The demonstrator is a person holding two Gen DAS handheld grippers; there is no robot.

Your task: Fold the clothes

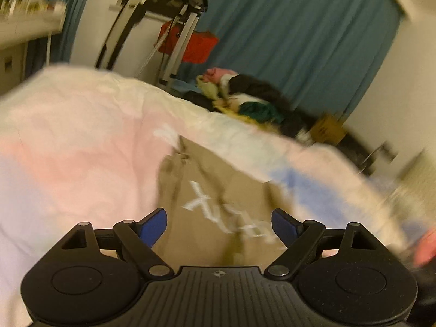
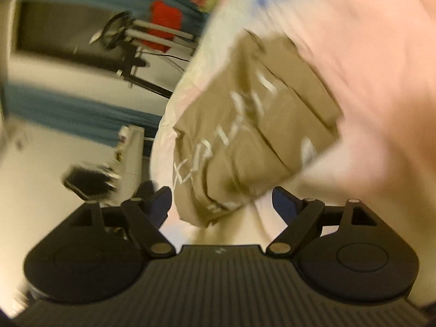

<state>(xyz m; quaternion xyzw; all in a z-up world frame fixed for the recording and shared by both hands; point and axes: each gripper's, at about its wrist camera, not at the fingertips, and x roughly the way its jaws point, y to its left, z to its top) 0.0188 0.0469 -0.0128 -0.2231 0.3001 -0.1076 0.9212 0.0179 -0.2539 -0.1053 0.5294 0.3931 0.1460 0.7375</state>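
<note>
The folded garment point(image 1: 218, 204) lies on the bedsheet point(image 1: 81, 150) just ahead of the left gripper point(image 1: 219, 224); the clothes pile point(image 1: 245, 100) sits well beyond.

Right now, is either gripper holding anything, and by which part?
Nothing is held. The left gripper and right gripper are both open, fingers spread, with the tan shirt lying ahead between them on the pink sheet, ungripped.

One tan cotton garment with white lettering point(image 1: 218, 212) point(image 2: 245, 136) lies on one pastel pink, white and blue bedsheet point(image 1: 76, 147) point(image 2: 381, 54); one heap of mixed coloured clothes point(image 1: 245, 100), one red cloth point(image 1: 196, 46) point(image 2: 164, 21); two black two-finger grippers, left point(image 1: 219, 224) and right point(image 2: 222, 204).
</note>
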